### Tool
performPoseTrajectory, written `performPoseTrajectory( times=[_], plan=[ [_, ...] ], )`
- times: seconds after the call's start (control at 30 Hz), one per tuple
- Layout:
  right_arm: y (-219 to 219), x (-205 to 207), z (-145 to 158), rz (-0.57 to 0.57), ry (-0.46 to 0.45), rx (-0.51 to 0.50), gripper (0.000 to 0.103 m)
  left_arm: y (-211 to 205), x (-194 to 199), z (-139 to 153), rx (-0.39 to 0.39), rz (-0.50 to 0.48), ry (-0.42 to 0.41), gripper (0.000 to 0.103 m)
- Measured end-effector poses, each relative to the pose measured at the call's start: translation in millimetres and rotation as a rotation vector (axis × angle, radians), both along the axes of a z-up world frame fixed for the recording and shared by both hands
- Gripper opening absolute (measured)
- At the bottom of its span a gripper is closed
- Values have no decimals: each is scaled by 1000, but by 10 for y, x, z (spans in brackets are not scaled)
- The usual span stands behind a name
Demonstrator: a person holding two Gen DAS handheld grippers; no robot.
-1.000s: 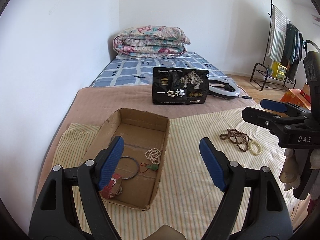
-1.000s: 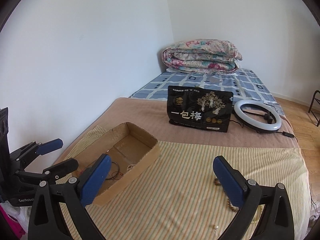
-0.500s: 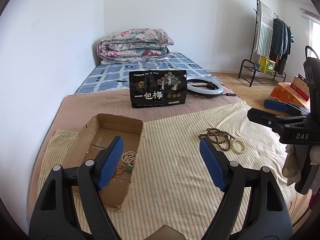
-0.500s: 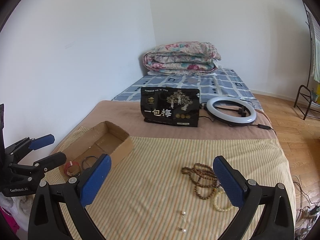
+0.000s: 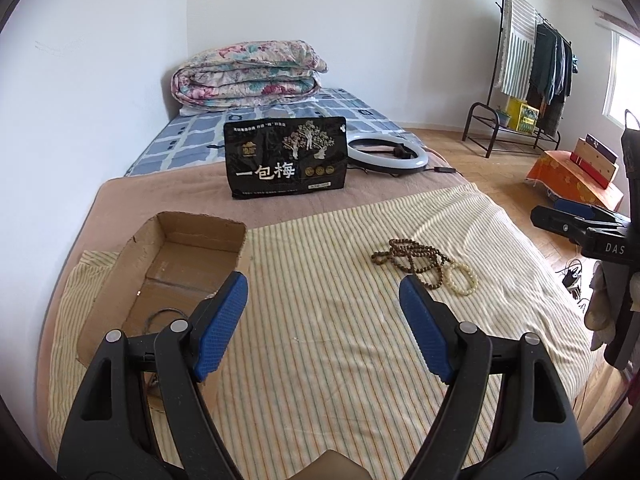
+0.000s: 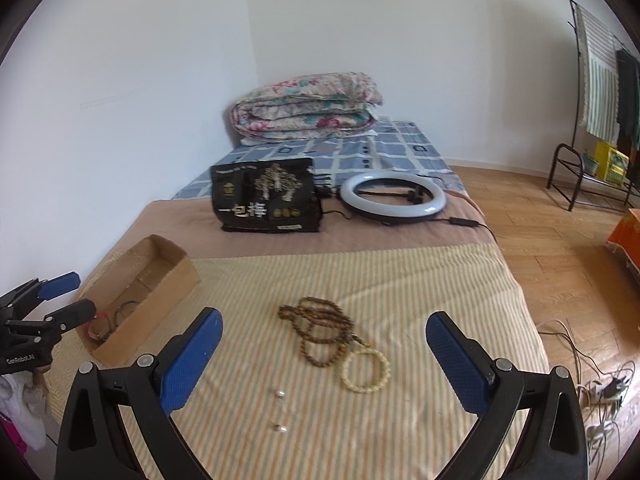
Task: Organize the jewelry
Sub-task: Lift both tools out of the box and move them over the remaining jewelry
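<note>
left gripper [image 5: 322,316]: jaws wide, empty, over cardboard box [image 5: 176,256] edge
right gripper [image 6: 322,356]: jaws wide, empty
brown bead necklace [image 6: 320,330]: right of box, touching cream bracelet [image 6: 366,370]

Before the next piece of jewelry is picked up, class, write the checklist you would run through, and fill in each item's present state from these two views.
1. Right gripper open and empty: ok, jaws spread wide, nothing between them.
2. Left gripper open and empty: ok.
3. Brown bead necklace in the clear on the striped cloth: ok, though it touches the cream bead bracelet.
4. Cardboard box open and upright: ok.
5. Two small loose pieces located: ok; what they are, cannot tell.
6. Whether necklace and bracelet are tangled: cannot tell.
</note>
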State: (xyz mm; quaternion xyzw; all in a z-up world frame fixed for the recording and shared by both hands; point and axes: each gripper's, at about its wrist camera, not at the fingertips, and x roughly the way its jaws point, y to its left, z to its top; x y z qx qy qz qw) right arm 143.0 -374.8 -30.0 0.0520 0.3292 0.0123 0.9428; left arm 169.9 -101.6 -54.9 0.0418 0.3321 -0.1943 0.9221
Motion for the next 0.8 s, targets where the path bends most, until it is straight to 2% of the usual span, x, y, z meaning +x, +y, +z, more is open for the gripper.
performPoseTrajectory(
  times=[0.33,0.8],
  plan=[
    [-487,-25,-282,-87,57,11,103,-196,88,-194,11,-32,36,80],
    [-608,80,-781,-86,154,15,103,-514,299,-441,13,-81,81,80]
  ],
)
